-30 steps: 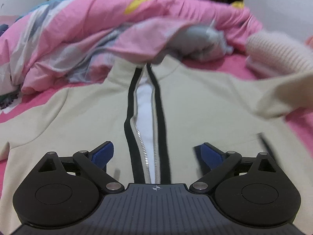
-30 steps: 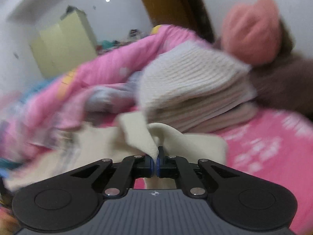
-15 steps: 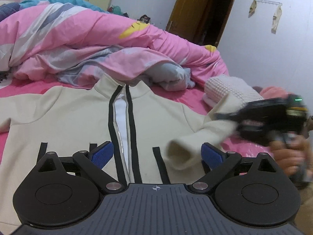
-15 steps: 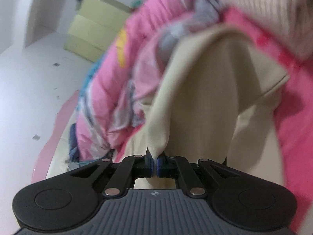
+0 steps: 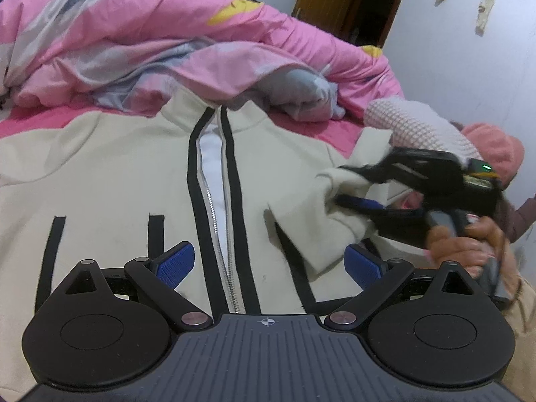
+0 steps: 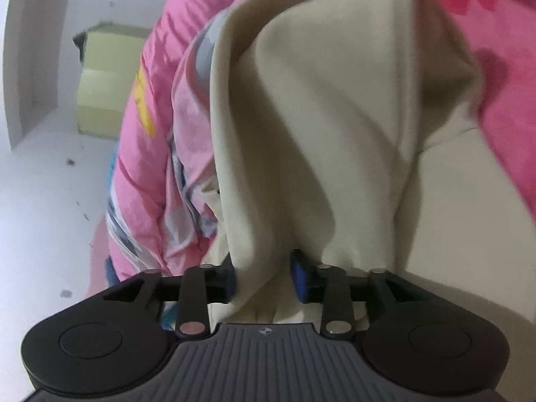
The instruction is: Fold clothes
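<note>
sleeve fold onto the jacket (image 5: 117,174) front
right gripper (image 6: 264,279) jaws opening, sleeve (image 6: 335,134) between them; let it drop flat. left gripper (image 5: 268,261) jaws released, empty.

We're in a home bedroom: a bed with a hot-pink sheet (image 5: 335,130), a rumpled pink, grey and white patterned duvet (image 5: 127,33) heaped along its far edge. Behind it, a brown wooden door (image 5: 331,0) open in a plain white wall (image 5: 452,60), and a pale yellow-green wardrobe (image 6: 107,80) off in the corner.
</note>
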Demonstrator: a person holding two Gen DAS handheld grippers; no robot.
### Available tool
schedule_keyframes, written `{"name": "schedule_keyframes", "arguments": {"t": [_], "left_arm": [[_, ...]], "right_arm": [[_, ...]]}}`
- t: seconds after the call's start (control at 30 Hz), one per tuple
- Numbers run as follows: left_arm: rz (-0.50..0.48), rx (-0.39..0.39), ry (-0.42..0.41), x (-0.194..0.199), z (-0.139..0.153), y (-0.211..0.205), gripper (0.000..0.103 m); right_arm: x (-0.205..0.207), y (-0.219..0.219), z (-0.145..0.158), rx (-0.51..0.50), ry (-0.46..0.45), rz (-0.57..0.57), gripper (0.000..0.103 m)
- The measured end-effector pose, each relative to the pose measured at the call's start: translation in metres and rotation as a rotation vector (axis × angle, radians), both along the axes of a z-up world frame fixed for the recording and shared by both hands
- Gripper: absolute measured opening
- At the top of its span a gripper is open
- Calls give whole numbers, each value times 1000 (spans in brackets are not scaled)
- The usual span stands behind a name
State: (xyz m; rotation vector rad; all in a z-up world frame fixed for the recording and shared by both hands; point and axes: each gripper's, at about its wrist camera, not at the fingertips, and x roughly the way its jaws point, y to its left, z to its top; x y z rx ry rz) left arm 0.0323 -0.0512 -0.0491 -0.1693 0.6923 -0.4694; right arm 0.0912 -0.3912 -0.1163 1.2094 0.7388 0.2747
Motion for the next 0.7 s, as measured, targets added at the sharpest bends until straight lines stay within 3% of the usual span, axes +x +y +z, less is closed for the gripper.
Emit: {"name": "schedule_keyframes", "arguments": {"t": [0.2, 0.33, 0.47, 0.7], "left_arm": [[10, 18, 23, 6, -11, -3, 97], [16, 27, 36, 8, -14, -5, 97], [31, 33, 43, 7, -14, -5, 97], [54, 41, 59, 5, -14, -3, 97]], "right_arm": [[-32, -12, -3, 47, -76, -23, 43], [-59, -13, 3, -30, -132, 8, 43], [-80, -6, 23, -209, -175, 65, 43], [-112, 40, 67, -693, -264, 194, 43]]}}
